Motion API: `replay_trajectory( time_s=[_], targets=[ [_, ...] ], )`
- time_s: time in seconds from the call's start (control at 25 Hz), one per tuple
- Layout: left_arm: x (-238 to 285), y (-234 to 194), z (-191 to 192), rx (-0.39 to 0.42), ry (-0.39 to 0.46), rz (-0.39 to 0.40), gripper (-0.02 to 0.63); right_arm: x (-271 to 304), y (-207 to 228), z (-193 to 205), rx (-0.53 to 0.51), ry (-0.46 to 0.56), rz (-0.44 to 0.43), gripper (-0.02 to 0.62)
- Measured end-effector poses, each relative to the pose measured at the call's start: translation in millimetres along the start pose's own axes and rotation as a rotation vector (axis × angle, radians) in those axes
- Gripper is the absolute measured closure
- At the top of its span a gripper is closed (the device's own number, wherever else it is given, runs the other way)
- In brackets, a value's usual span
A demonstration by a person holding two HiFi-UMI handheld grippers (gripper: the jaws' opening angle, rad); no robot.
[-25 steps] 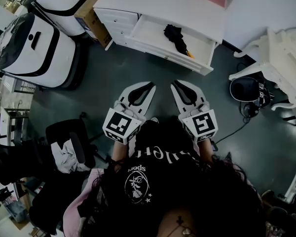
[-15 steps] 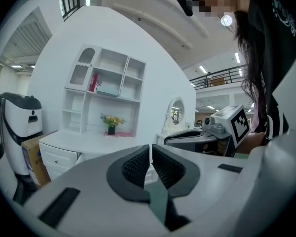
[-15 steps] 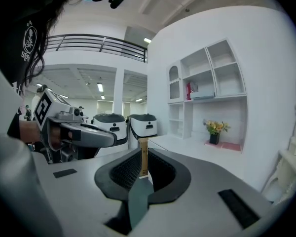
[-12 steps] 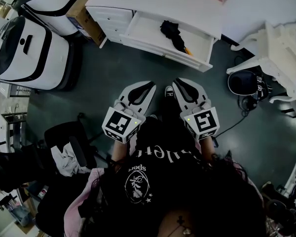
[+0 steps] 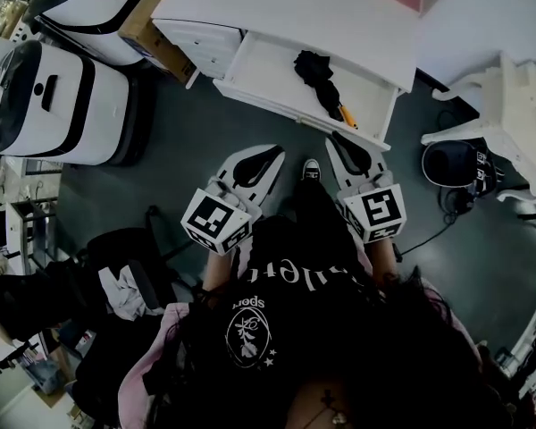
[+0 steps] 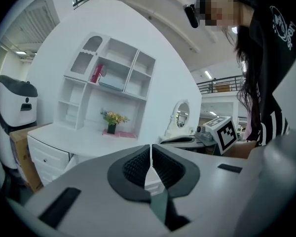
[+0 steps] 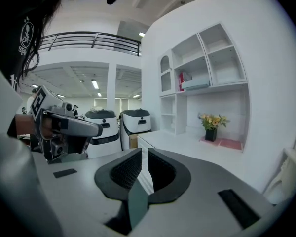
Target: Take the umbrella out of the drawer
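Observation:
A black folded umbrella [image 5: 320, 75] with an orange handle end lies in the open white drawer [image 5: 266, 68] of the desk, seen in the head view. My right gripper [image 5: 337, 141] is shut and empty, its tips just short of the drawer's front panel, below the umbrella's handle end. My left gripper [image 5: 270, 155] is also shut and empty, further back over the dark floor. In the left gripper view the jaws [image 6: 150, 154] meet with only a slit between them. The right gripper [image 7: 142, 159] also shows closed pads. The umbrella is hidden in both gripper views.
Two white machines [image 5: 62, 105] and a cardboard box [image 5: 152, 38] stand left of the desk. A white ornate chair [image 5: 509, 105] and a black round object [image 5: 447, 164] with cables are at the right. A black office chair [image 5: 116, 257] is behind left. My shoe [image 5: 311, 170] is between the grippers.
Both grippers have moved forward toward the drawer, the right one further, up to its front panel. The drawer and umbrella now sit closer in the head view. Jaws stayed shut.

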State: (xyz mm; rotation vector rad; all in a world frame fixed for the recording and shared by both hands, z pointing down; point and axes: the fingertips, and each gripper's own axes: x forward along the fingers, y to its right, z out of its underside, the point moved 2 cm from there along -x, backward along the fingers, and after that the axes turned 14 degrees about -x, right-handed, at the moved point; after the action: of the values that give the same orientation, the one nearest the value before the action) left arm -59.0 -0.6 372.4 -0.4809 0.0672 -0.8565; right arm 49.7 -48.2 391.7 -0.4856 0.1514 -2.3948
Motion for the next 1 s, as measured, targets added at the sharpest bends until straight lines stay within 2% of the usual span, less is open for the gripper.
replay_trajectory(
  time_s=[0.16, 0.32, 0.44, 0.72, 1.0],
  targets=[
    [47.7, -19.3, -15.7, 0.064, -0.036, -0.029, 0.583, 27.2, 53.3, 8.9, 0.010, -0.009, -0.008, 0.531],
    [95.1, -38.8, -28.4, 0.059, -0.043, -0.041, 0.583, 54.0, 101.0, 25.2, 0.018, -0.028, -0.017, 0.531],
    [123.9, -51.6, -36.0, 0.084, -0.057, -0.059, 0.583, 71.3, 124.9, 40.4, 0.029, -0.048, -0.040, 0.531],
    [170.2, -81.6, -43.4, 0.134, -0.105, -0.087, 0.583, 117.3, 153.8, 86.3, 0.005, -0.117, -0.124, 0.529],
    [188.0, -99.3, -40.4, 0.116, -0.135, -0.127, 0.583, 152.6, 161.8, 134.8, 0.043, -0.200, -0.204, 0.529]
  ],
)
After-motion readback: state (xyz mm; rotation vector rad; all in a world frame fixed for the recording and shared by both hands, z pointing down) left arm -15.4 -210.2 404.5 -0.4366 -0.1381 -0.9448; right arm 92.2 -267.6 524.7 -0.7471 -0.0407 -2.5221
